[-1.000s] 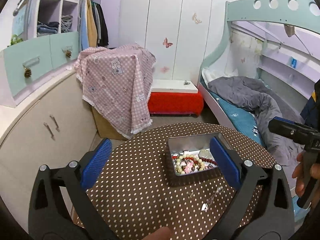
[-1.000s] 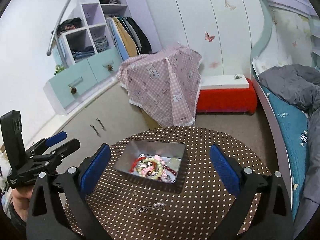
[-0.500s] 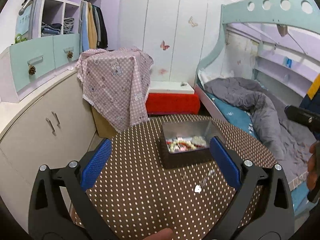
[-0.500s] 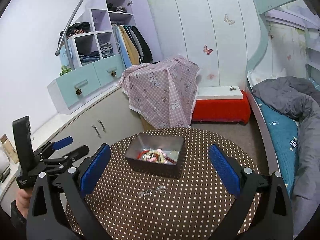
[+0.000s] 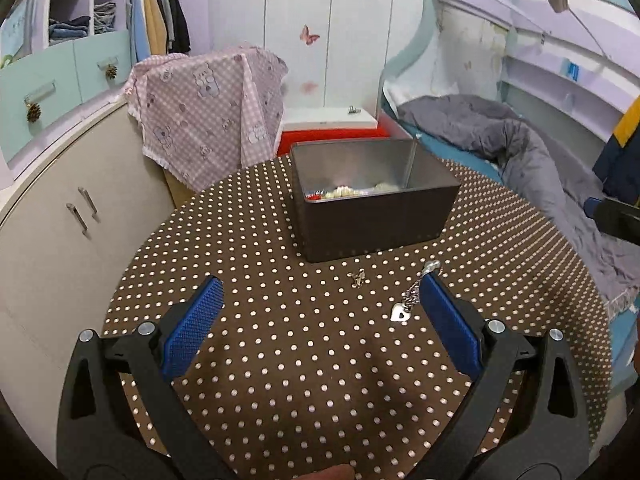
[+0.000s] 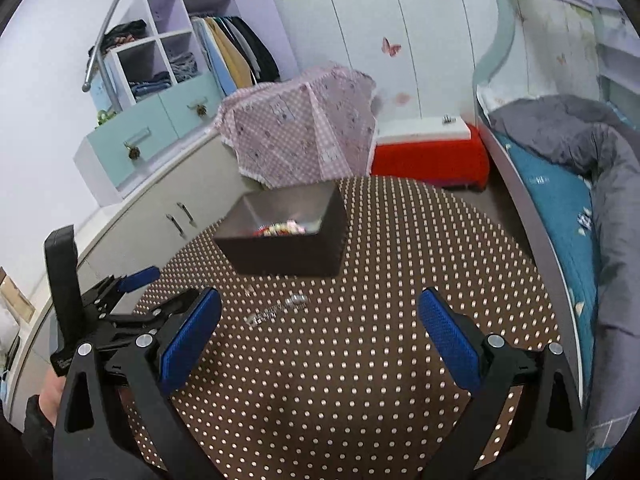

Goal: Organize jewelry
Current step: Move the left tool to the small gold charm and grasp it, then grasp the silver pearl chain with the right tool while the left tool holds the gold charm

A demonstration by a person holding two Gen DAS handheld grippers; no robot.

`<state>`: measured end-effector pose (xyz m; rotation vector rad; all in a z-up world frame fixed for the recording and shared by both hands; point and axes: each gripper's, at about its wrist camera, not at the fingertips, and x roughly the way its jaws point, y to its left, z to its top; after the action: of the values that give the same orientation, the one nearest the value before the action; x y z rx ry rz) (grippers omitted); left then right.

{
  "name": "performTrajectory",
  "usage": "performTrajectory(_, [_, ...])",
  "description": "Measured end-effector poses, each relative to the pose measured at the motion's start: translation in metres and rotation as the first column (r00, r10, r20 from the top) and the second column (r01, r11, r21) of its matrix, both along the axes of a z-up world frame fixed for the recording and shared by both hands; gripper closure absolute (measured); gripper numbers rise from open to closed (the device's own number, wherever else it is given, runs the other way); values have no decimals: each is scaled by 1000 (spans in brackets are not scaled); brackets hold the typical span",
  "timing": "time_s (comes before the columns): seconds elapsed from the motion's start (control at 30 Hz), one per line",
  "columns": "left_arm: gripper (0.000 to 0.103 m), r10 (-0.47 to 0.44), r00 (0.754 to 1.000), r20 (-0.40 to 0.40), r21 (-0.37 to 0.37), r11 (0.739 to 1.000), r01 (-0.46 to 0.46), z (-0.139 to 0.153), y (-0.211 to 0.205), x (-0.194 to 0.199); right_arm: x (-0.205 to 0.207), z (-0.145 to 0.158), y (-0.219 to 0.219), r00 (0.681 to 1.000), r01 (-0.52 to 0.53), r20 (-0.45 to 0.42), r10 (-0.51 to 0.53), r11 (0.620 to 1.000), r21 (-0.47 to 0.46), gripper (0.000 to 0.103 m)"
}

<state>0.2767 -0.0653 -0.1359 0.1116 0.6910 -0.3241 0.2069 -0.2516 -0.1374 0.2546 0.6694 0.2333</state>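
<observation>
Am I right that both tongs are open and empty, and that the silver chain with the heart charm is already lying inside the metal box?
Not quite. Both the left tongs and right tongs are open and empty, but the silver chain lies on the dotted tablecloth in front of the metal box, not inside it. The left wrist view shows this most clearly.

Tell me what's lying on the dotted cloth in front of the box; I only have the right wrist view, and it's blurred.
Observer: A silver chain ending in a heart pendant.
Operator: Anything else loose?
Observer: A small gold charm, apart from the chain, nearer the box.
Operator: Is the left gripper on the chain?
Observer: No. The left gripper is open, and the chain lies just beside one blue pad.
</observation>
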Motion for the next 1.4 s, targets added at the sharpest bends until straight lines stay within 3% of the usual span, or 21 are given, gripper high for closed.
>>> performTrajectory(0.2, [9,-7,999,-46,46,999,9,-21,-13,23,0,-15,1,999,-5,-39,6,1000,7,8])
performTrajectory(0.33, [27,-36,993,-117,69,997,44,-36,-23,37,2,-22,4,998,-9,-61,9,1000,-3,8])
performTrajectory(0.43, [32,-48,989,-139,62,996,57,-37,-27,42,5,-25,5,998,-14,-65,13,1000,-13,8])
performTrajectory(0.57, [59,-81,981,-178,59,994,93,-43,-33,47,10,-30,6,997,-17,-71,15,1000,-19,8])
performTrajectory(0.67, [89,-111,978,-178,35,992,119,-41,-34,47,11,-34,7,997,-18,-75,15,999,-36,8])
performTrajectory(0.7, [94,-119,976,-181,25,992,126,-41,-34,47,12,-35,7,997,-19,-79,16,999,-41,8])
performTrajectory(0.9, [94,-121,977,-175,-6,993,121,-39,-22,39,24,-46,16,993,-49,-115,38,994,-96,8])
performTrajectory(1.13, [94,-71,985,-155,-25,997,68,-31,8,24,54,-59,47,979,-165,-146,140,972,-168,8])
performTrajectory(1.23, [94,-55,987,-150,-39,998,50,-28,20,18,71,-67,65,967,-224,-171,190,951,-212,24])
performTrajectory(1.27, [94,-54,987,-149,-41,998,48,-27,22,17,76,-69,69,962,-242,-177,206,945,-220,34])
performTrajectory(1.4, [94,-44,988,-148,-50,998,37,-25,29,13,93,-78,82,952,-281,-208,226,915,-290,41])
